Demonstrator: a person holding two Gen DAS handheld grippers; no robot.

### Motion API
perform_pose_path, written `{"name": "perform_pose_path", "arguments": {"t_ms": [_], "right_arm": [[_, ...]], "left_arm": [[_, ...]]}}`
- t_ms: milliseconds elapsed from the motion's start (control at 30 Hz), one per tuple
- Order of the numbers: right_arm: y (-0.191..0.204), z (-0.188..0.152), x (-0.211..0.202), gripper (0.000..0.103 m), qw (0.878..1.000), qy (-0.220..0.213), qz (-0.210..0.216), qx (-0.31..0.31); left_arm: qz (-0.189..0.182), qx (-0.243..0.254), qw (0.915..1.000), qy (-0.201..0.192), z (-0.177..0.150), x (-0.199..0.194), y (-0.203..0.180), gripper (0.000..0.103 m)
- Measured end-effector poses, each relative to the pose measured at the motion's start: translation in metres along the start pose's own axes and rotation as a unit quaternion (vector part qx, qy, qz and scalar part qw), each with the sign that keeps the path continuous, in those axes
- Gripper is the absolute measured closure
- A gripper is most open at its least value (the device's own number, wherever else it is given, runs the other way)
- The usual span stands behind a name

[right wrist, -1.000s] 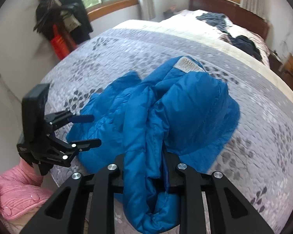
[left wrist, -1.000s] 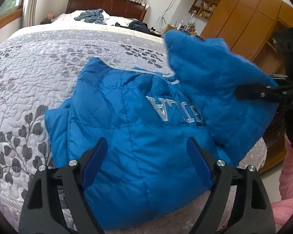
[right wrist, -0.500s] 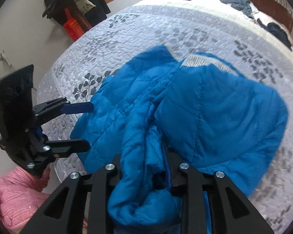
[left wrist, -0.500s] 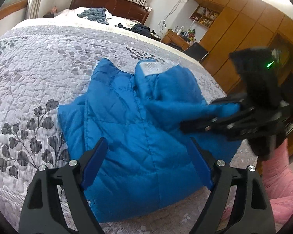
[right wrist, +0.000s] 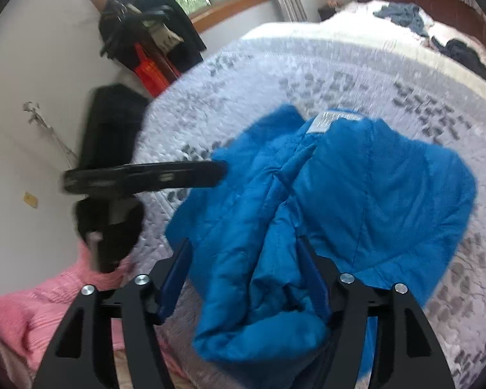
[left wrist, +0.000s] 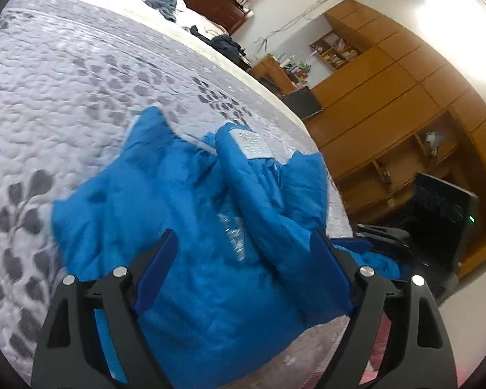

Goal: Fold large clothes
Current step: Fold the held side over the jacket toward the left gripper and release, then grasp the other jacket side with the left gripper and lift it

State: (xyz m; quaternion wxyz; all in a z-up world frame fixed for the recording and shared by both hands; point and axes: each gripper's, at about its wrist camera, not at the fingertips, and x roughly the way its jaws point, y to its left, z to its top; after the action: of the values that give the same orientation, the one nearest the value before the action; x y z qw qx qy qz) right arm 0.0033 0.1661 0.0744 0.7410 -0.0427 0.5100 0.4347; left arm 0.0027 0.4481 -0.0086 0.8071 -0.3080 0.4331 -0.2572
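Jacket (right wrist: 356, 201): blue puffer, lay on the grey quilted bed (left wrist: 81, 74), near its foot edge; right side was seen folded over the middle, collar label up.
Right gripper (right wrist: 248, 275): jaws were seen apart — a second earlier they had been clamped on the sleeve fabric; the cloth was released and lay slack between the fingers.
Left gripper (left wrist: 246, 269): held apart over the jacket's near hem, nothing gripped, same as a second before.
Change: raised flap was brought down and dropped onto the body.
Meaning: one side fold judged done — left side still spread flat, likely next.
Blur: right view was smeared, cloth edges unclear.
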Motion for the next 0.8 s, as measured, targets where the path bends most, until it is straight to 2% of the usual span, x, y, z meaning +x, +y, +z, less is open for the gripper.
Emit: {"name": "perform_pose_path", "arguments": {"t_ms": [167,200,267,333,433,533,633,733,800], "right_arm": [[-0.018,-0.007,-0.065,0.032,0.997,-0.073,0.023,0.031],[-0.028,-0.009,-0.075,0.032,0.995,-0.088,0.01,0.043],[-0.054,-0.014,-0.086,0.031,0.991,-0.097,-0.056,0.079],[-0.089,-0.023,-0.079,0.031,0.986,-0.08,-0.079,0.126],[-0.124,-0.036,-0.058,0.032,0.979,-0.051,-0.089,0.175],[-0.147,-0.048,-0.037,0.032,0.974,-0.034,-0.092,0.203],[-0.157,-0.05,-0.015,0.033,0.975,-0.023,-0.061,0.211],[-0.149,-0.041,-0.004,0.037,0.98,-0.027,-0.038,0.195],[-0.134,-0.031,0.0,0.037,0.984,-0.03,-0.045,0.17]], "left_arm": [[-0.034,-0.007,0.9993,0.016,0.014,0.022,-0.004,0.021],[-0.038,-0.01,0.9991,0.017,0.016,0.025,-0.004,0.021],[-0.051,-0.014,0.9984,0.018,0.02,0.031,-0.006,0.021],[-0.059,-0.012,0.998,0.021,0.024,0.039,-0.008,0.021],[-0.046,-0.017,0.9983,0.032,0.028,0.052,-0.003,0.02],[-0.056,-0.024,0.9973,0.042,0.029,0.061,0.0,0.02],[-0.066,-0.016,0.9964,0.05,0.034,0.073,-0.005,0.019],[-0.059,-0.004,0.9963,0.062,0.041,0.086,-0.012,0.017],[-0.054,0.002,0.996,0.071,0.042,0.093,-0.016,0.016]]}}
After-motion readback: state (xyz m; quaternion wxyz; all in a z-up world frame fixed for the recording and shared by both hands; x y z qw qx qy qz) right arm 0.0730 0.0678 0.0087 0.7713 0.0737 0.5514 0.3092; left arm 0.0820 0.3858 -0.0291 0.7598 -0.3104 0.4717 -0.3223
